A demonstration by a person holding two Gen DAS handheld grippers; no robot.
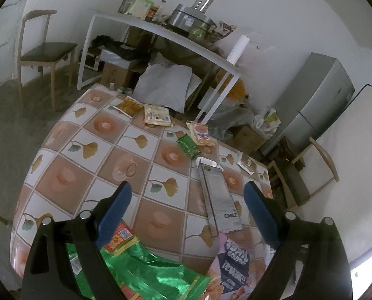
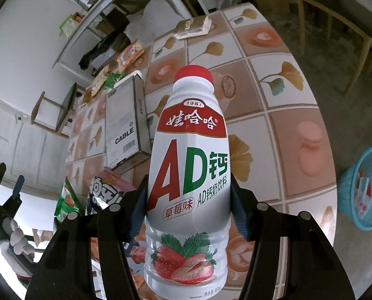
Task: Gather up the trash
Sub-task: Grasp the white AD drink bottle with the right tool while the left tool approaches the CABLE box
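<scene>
My right gripper (image 2: 188, 200) is shut on a white AD calcium milk bottle (image 2: 189, 175) with a red cap, held above the tiled table (image 2: 285, 115). My left gripper (image 1: 188, 200) is open and empty, hovering over the table (image 1: 98, 150). A green foil wrapper (image 1: 146, 272) and a purple snack bag (image 1: 233, 262) lie just below it. A grey cable box (image 1: 220, 200) lies ahead of it, also in the right wrist view (image 2: 123, 127). More wrappers (image 1: 158, 116) lie at the table's far edge.
A blue plastic basket (image 2: 360, 190) with some trash in it stands on the floor right of the table. Wooden chairs (image 1: 43, 52) stand around. A white desk (image 1: 161, 32) with clutter and a grey fridge (image 1: 315, 100) are behind the table.
</scene>
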